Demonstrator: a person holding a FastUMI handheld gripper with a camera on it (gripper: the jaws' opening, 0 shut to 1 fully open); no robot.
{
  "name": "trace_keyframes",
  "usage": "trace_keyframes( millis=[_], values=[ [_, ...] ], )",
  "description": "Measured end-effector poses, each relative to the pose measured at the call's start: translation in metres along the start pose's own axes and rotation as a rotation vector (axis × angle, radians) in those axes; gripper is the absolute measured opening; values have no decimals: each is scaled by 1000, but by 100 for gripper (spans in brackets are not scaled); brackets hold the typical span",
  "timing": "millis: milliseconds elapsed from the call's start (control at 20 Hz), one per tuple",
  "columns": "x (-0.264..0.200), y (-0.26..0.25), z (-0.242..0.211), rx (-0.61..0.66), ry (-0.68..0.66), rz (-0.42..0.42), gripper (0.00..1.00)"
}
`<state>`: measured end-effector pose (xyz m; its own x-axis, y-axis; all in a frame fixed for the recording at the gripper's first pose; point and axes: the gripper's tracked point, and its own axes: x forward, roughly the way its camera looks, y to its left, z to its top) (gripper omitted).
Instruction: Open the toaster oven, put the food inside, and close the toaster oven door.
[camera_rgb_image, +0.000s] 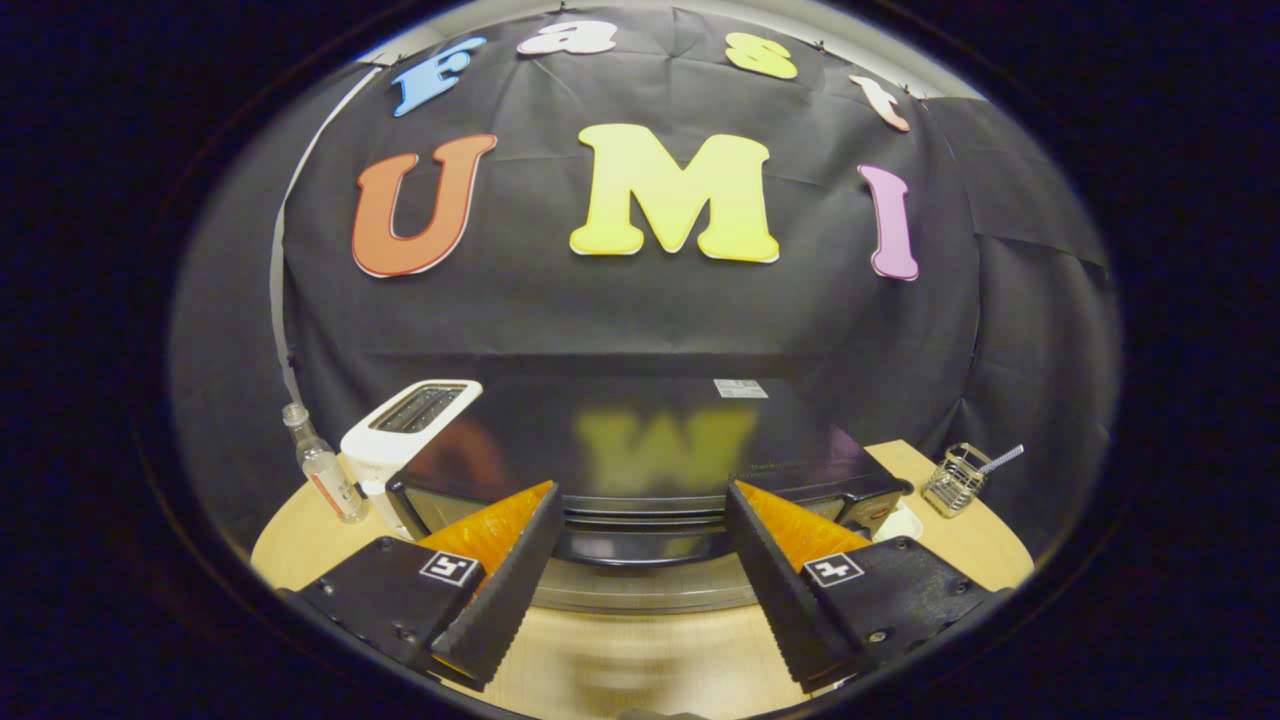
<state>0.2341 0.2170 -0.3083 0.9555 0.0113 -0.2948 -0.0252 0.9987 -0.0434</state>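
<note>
Toaster oven (640, 450) sits on the wooden tabletop (640, 660) just ahead of the tongs (640, 520), its dark glossy top mirroring the wall behind. Its front door appears closed, with a dark handle bar (640, 545) running across between the two fingertips. The tongs are released, their fingers (500, 590) spread wide with nothing between them, one on each side of the handle bar and not touching it as far as can be seen. A white slot toaster (405, 430) stands just beside the oven on one side, with a small clear bottle (322, 468) next to it. On the oven's other side a small wire basket (955, 480) stands apart, and a white dish (897, 522) peeks out near the oven's corner.
</note>
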Motion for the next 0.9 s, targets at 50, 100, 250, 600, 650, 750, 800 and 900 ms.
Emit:
trace_keyframes(
  millis=[50, 100, 250, 600, 650, 750, 800, 900],
  values=[
    [-3, 0, -1, 4, 5, -4, 100],
    [-7, 0, -5, 11, 14, -8, 100],
    [-22, 0, -13, 11, 17, -11, 100],
    [-58, -3, -49, 3, 53, 23, 100],
    [-64, -3, -57, 11, 64, 31, 100],
    [-75, -4, -72, 5, 86, 36, 100],
    [-79, -4, -81, -5, 92, 35, 100],
    [-88, -4, -99, -10, 109, 35, 100]
  ],
)
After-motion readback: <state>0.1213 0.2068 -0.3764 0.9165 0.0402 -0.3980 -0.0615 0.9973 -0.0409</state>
